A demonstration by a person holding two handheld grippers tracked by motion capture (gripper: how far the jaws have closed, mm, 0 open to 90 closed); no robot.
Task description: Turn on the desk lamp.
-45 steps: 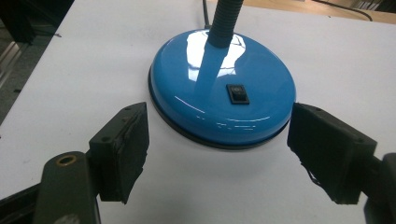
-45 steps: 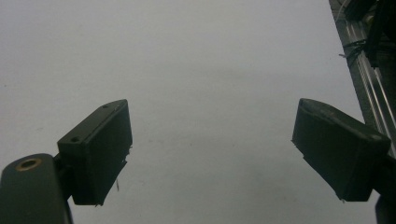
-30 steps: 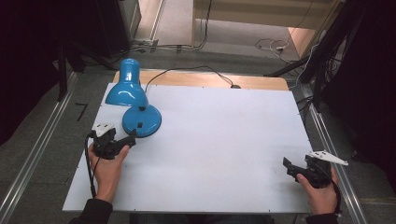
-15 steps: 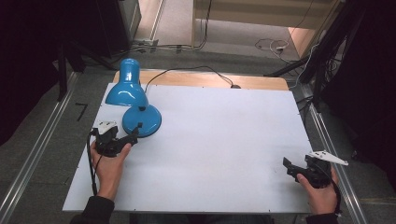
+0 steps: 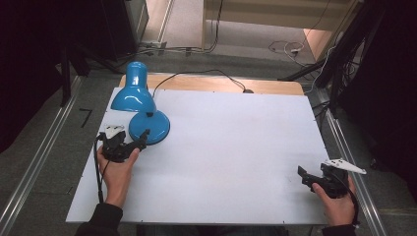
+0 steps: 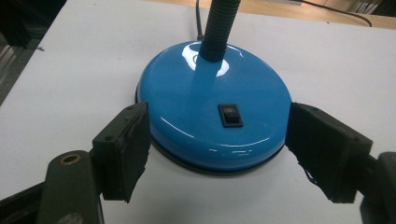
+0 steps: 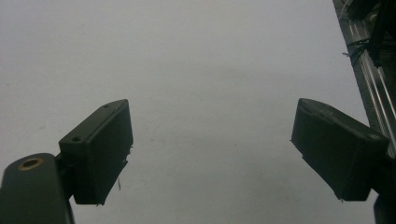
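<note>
A blue desk lamp stands at the table's far left, with its round base on the white surface and its shade hanging over the back edge. My left gripper is open at the near side of the base. In the left gripper view its jaws flank the base, one on each side and slightly apart from it. A black rocker switch sits on the base under the black gooseneck. My right gripper rests open at the front right, with bare table between its jaws.
The white tabletop stretches wide between the two hands. The lamp's black cord runs over the wooden strip at the back. Metal rails line both sides, and floor cables lie beyond the table.
My left gripper has edged slightly forward to the lamp base. The right gripper and the lamp have not moved.
</note>
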